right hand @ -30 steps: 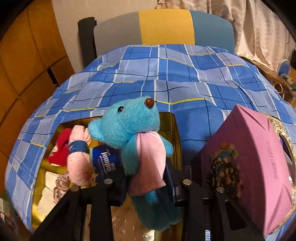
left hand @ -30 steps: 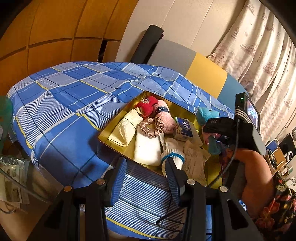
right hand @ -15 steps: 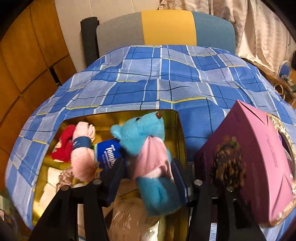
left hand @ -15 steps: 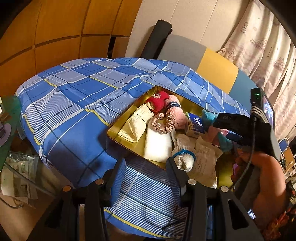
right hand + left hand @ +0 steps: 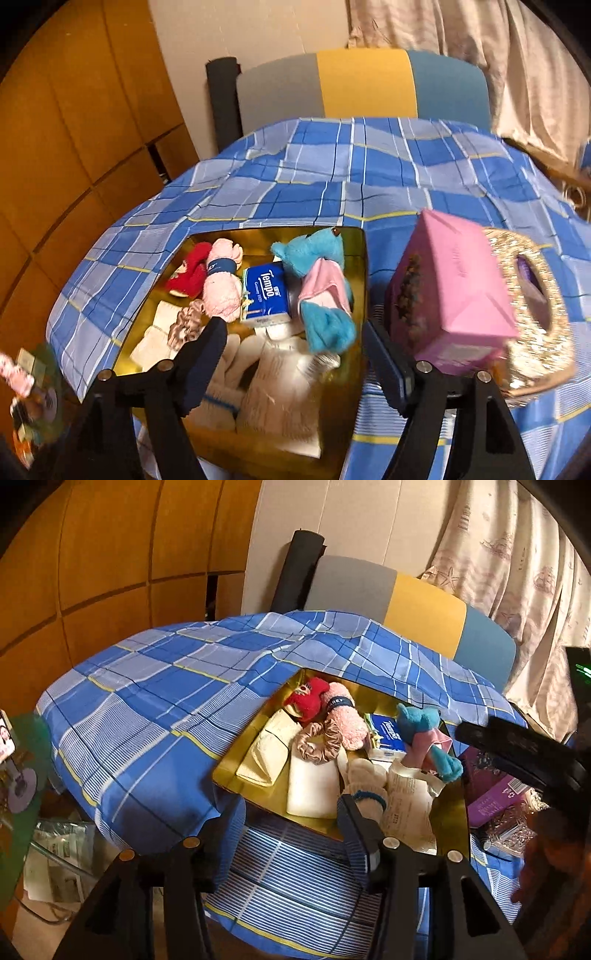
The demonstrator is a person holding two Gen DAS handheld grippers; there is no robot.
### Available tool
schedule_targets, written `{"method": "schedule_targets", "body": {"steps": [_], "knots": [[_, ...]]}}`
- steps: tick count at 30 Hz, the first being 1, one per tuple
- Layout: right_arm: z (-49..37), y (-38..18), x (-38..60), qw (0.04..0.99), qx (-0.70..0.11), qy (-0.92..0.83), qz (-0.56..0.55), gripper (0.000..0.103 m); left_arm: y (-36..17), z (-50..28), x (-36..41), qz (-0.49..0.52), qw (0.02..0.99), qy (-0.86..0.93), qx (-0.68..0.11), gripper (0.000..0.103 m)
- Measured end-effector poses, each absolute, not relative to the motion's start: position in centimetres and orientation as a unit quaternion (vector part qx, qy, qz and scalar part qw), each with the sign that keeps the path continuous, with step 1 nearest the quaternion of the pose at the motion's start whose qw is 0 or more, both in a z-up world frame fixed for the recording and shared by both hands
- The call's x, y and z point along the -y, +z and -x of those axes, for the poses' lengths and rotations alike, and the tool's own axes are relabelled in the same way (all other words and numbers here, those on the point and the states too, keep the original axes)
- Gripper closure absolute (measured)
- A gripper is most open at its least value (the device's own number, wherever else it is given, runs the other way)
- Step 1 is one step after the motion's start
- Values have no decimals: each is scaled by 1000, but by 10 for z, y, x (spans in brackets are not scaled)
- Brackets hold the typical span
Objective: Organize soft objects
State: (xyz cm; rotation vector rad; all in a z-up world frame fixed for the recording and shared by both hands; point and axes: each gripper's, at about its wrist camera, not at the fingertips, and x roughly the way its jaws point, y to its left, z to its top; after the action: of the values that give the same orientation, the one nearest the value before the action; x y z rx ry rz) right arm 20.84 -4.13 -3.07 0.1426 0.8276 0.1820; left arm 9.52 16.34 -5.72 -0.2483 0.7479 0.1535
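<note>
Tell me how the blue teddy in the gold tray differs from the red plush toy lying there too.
The blue teddy is turquoise with a pink cloth around it; the red plush toy is red with no such wrap. The blue teddy looks longer, the red plush toy shorter and rounder. The blue teddy lies by the gold tray's right wall next to the tissue pack; the red plush toy sits in the far left corner against a pink roll. Both are soft toys resting loose in the tray.
</note>
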Motion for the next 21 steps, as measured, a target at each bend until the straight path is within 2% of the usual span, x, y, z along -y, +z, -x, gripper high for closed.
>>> {"method": "schedule_targets", "body": {"steps": [4,9,15,21], "knots": [[-185,-20,50,914,-392,92,-50,22,-48,-92,-159,118,923,73,-358,51],[-156,-3,63,921,-378,88,-38,5,-31,-88,-147,112,925,60,-358,51],[-132,18,77,928,-364,75,-33,1,-17,-78,-127,87,926,48,-363,51],[-110,32,86,935,-349,53,-25,0,-8,-69,-115,72,922,33,-378,51]]}}
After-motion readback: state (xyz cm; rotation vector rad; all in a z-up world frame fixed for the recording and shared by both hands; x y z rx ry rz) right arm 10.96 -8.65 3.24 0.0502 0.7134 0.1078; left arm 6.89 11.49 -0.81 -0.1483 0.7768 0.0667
